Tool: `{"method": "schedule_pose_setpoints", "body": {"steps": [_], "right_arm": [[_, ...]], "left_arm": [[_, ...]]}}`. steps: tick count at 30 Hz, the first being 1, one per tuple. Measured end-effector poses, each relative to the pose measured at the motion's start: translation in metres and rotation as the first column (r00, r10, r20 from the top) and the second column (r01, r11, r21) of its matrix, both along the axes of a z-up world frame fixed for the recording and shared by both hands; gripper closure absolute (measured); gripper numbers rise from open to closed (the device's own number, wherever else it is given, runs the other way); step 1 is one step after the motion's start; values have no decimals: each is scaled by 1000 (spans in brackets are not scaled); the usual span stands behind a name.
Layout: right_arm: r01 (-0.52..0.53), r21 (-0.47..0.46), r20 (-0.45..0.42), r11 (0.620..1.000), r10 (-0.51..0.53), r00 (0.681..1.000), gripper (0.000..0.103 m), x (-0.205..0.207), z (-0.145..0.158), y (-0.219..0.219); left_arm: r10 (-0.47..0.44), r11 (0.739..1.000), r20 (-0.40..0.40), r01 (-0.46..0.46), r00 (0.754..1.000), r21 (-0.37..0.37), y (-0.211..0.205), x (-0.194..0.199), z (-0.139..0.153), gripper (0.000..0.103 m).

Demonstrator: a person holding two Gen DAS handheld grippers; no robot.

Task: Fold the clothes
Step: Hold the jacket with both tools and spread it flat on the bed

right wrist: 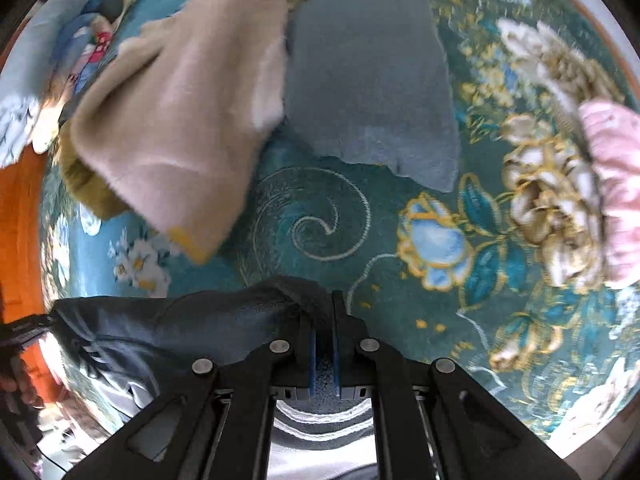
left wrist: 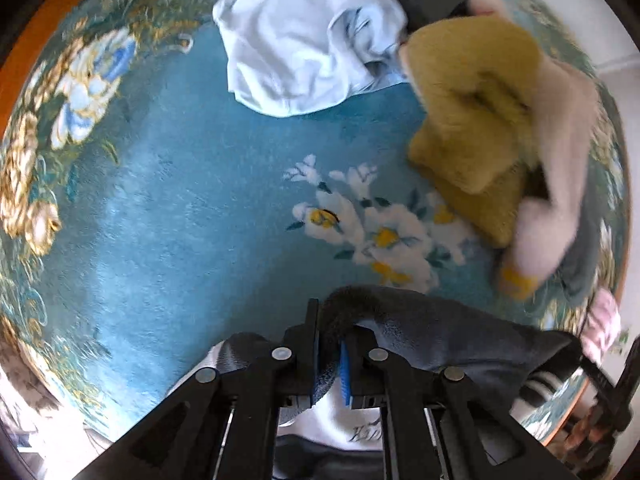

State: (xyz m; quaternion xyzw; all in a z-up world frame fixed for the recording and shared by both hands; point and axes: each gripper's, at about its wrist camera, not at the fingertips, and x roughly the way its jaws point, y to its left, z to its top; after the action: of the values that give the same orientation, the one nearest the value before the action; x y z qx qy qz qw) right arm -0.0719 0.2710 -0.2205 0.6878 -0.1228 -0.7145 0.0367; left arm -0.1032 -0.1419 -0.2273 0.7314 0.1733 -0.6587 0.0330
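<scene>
Two grippers, one dark garment (left wrist: 440,340) strung between them — the left gripper (left wrist: 332,344) has its jaws clamped on one bunched corner and the right gripper (right wrist: 322,320) is pinched shut on another, so the cloth runs sideways from one to the other as a taut-ish top edge. Both point steeply down at the teal floral carpet (left wrist: 180,200), and the rest of the garment hangs back toward the person, mostly hidden under the gripper bodies. That's the bit that matters, I reckon: the long axis runs left-right between the hands, neither hand nearer than the other, so laying it flat means both going down and away together with the edge kept stretched. The open patch of carpet straight ahead looks like the landing spot. Further off there's a crumpled pale blue garment (left wrist: 304,40) on the left, a mustard and pink sweater (left wrist: 480,120) on the right, and a grey folded piece (right wrist: 368,88) beside it — near enough that the dark one could land on the sweater's cuff.
</scene>
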Motion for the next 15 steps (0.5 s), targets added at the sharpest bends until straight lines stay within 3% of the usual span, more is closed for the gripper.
{"method": "schedule_pose_setpoints", "body": {"steps": [3,4,6,7,8,12,15], "right_arm": [[-19,-17,-14,1000,19,1000,95,-1,-6,-3],[-35,-20,-25,999,35,999,89,-1,-5,-4],[-77,-2,-62,997,77,995,74,-2,1,-7],[-96,4,-79,995,96,992,67,-3,5,-8],[-107,1,-90,994,106,990,63,-4,9,-8],[-97,14,-121,995,98,988,61,-6,28,-3],[-71,-13,-153,997,68,986,61,9,44,-2]], "left_arm": [[32,999,39,-33,999,36,-2,-3,-7,88],[37,998,48,-40,998,52,-2,-2,-7,84],[35,996,39,-38,999,76,-5,1,-1,64],[33,996,32,-35,999,86,-6,2,2,41],[33,995,20,-35,999,96,-9,3,7,34],[56,994,-51,-51,997,100,-32,11,37,34],[78,997,-101,-75,992,35,-56,40,53,33]]}}
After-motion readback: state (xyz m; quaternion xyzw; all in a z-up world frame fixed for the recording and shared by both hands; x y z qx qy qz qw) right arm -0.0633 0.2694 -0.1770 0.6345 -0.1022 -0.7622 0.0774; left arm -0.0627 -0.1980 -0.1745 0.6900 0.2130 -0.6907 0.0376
